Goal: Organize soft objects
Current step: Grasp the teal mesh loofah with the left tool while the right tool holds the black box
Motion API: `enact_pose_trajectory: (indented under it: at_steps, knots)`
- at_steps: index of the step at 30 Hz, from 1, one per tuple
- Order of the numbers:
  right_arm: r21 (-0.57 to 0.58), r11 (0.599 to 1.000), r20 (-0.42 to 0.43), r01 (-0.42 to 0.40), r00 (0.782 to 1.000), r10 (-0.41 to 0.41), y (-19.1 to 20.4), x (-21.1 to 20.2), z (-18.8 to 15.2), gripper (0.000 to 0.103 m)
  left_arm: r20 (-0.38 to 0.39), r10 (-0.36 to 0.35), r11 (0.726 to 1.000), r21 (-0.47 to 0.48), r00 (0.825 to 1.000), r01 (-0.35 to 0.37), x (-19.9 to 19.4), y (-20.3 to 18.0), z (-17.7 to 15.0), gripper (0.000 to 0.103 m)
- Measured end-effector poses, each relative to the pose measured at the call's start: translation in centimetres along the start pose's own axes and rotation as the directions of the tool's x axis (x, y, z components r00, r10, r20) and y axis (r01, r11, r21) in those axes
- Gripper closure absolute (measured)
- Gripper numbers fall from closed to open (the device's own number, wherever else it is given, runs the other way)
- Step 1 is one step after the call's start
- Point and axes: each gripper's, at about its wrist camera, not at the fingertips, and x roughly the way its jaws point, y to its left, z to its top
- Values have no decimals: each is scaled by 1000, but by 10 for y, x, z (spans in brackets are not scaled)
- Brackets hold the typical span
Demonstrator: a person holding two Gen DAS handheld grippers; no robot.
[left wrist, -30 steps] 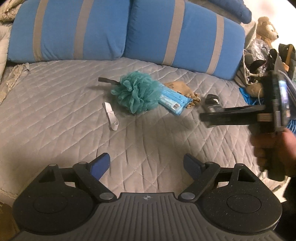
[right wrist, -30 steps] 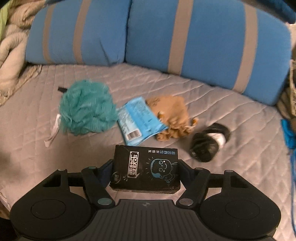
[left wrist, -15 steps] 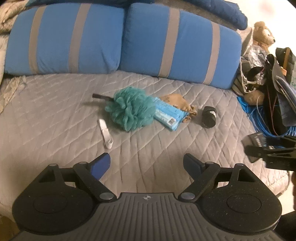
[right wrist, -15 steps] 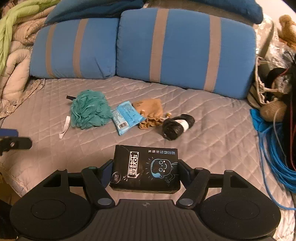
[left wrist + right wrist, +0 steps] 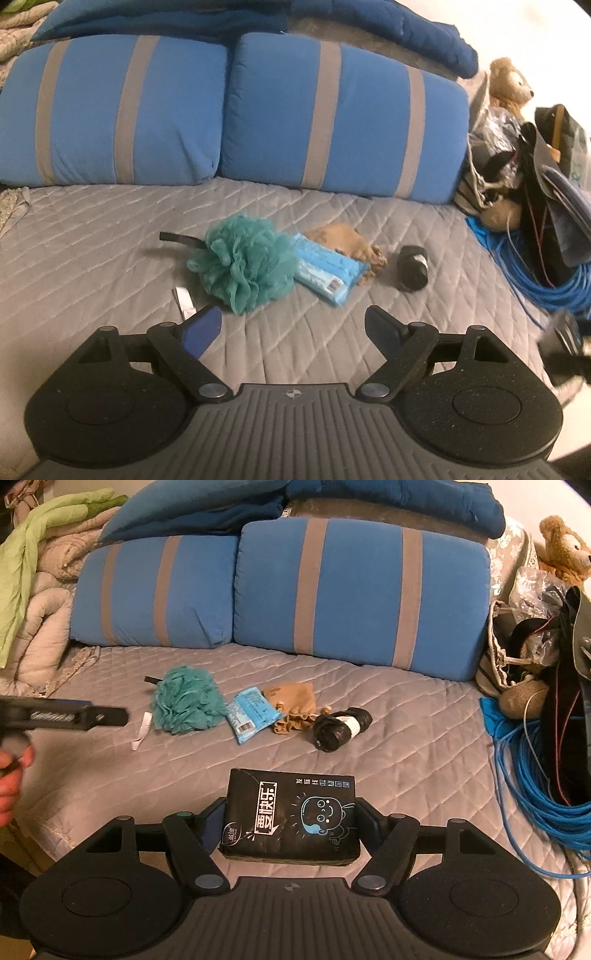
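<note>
On the grey quilted bed lie, left to right, a teal bath pouf [image 5: 243, 263] [image 5: 186, 705], a light blue tissue packet [image 5: 327, 275] [image 5: 251, 714], a tan drawstring pouch [image 5: 347, 242] [image 5: 293, 707] and a black roll with a white band [image 5: 413, 267] [image 5: 340, 728]. My left gripper [image 5: 293, 330] hangs open and empty over the bed, short of the pouf. My right gripper [image 5: 291, 819] is shut on a black tissue pack [image 5: 291, 816] with a cartoon print, held above the bed's near side. From the right wrist view, the left gripper [image 5: 110, 716] shows side-on at the left edge, with a hand under it.
Two blue pillows with grey stripes [image 5: 229, 110] [image 5: 280, 587] stand along the back. A white ribbon [image 5: 142, 731] and a dark strap [image 5: 177, 238] lie by the pouf. Coiled blue cable [image 5: 532, 786], bags and a teddy bear [image 5: 563, 550] crowd the right side; folded blankets [image 5: 40, 590] sit at left.
Both grippers have drawn back from the objects, so more of the bed shows. The right gripper, still gripping the black pack, has slid out to the right edge of the left wrist view.
</note>
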Motion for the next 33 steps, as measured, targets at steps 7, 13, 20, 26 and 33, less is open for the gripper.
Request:
enact_pose_trajectory:
  at_steps: [7, 13, 20, 26, 33]
  knots:
    - [-10, 999, -4, -32, 999, 32, 11, 2, 1, 30, 4, 18, 999, -30, 1000, -18, 31, 14, 6, 17]
    - [4, 998, -23, -63, 998, 63, 14, 8, 2, 30, 9, 32, 998, -56, 999, -31, 57, 24, 13, 18]
    - [10, 996, -43, -91, 995, 91, 17, 14, 4, 30, -5, 26, 993, -113, 1000, -26, 86, 36, 19, 26]
    - [27, 993, -60, -119, 991, 120, 16, 17, 5, 30, 7, 20, 981, -194, 1000, -18, 101, 48, 25, 26]
    - [33, 995, -89, -97, 991, 99, 12, 20, 3, 30, -35, 13, 975, -221, 999, -20, 119, 52, 28, 64]
